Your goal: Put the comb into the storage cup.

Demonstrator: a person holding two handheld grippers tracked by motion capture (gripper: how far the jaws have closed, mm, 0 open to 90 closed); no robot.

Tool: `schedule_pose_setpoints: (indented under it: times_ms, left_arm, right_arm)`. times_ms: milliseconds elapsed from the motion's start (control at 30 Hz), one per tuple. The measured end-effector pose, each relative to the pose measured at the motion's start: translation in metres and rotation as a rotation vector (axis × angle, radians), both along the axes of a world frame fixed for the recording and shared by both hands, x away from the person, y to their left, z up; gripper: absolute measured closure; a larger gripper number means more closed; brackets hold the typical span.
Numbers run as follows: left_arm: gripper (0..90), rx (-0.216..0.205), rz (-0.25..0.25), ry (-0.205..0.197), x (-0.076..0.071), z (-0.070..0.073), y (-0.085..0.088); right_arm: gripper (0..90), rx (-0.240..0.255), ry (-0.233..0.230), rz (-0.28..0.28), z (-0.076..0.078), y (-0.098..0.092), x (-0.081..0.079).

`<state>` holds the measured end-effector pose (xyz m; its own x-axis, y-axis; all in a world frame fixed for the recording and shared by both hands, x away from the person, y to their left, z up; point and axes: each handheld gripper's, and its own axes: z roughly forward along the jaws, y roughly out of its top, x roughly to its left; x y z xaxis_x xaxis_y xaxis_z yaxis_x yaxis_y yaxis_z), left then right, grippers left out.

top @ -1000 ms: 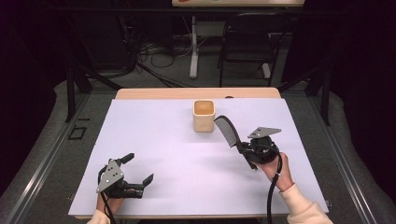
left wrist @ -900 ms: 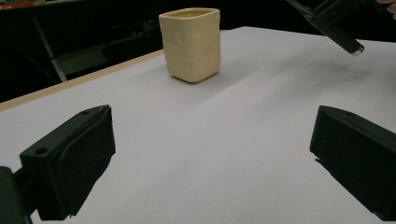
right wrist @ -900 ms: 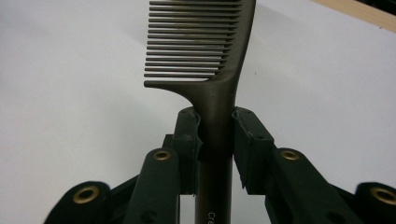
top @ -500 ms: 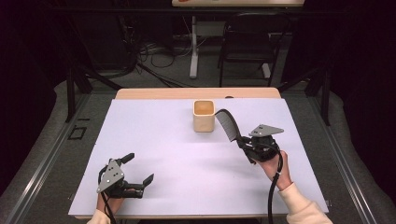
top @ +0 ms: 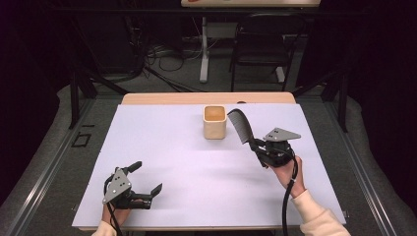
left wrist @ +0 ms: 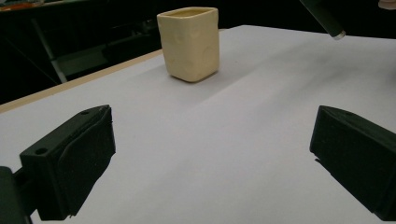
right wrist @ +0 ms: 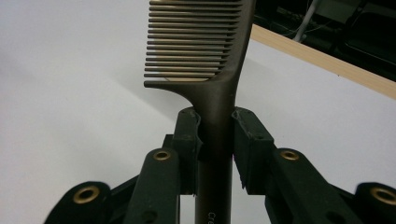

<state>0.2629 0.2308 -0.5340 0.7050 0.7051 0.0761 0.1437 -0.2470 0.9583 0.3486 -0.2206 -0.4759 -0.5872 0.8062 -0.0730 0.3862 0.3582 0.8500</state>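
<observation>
High view, cup (top: 215, 122) beside held comb (top: 239, 126)

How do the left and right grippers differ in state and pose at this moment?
The left gripper has its jaws spread wide with nothing between them; the right gripper is clamped on a dark comb by its handle. The left sits low near the table's front edge; the right is farther in, beside the cream cup. Both are hand-held.

The comb (right wrist: 205, 70) is showing as smooth, dark brownish plastic with a faint sheen. The cup (left wrist: 189, 42) is looking like cream ceramic with a soft, slightly dimpled glaze. A matt white sheet is covering the surface (top: 187, 162), whose far edge is showing pale wood. The fingers (left wrist: 74, 163) are appearing as matt black plastic.
</observation>
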Motion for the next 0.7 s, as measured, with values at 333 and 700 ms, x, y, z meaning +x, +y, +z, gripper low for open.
schedule_pose_setpoints:
  times_ms: [333, 700]
  left_arm:
    - [0.2, -0.003, 0.01, 0.0, -0.001, 0.0, 0.002]
    - [0.1, 0.002, 0.004, 0.005, -0.001, -0.001, 0.001]
  right_arm:
    - [72.5, 0.003, -0.007, 0.003, 0.003, 0.001, 0.005]
    - [72.5, 0.0, -0.021, 0.002, 0.008, 0.003, 0.014]
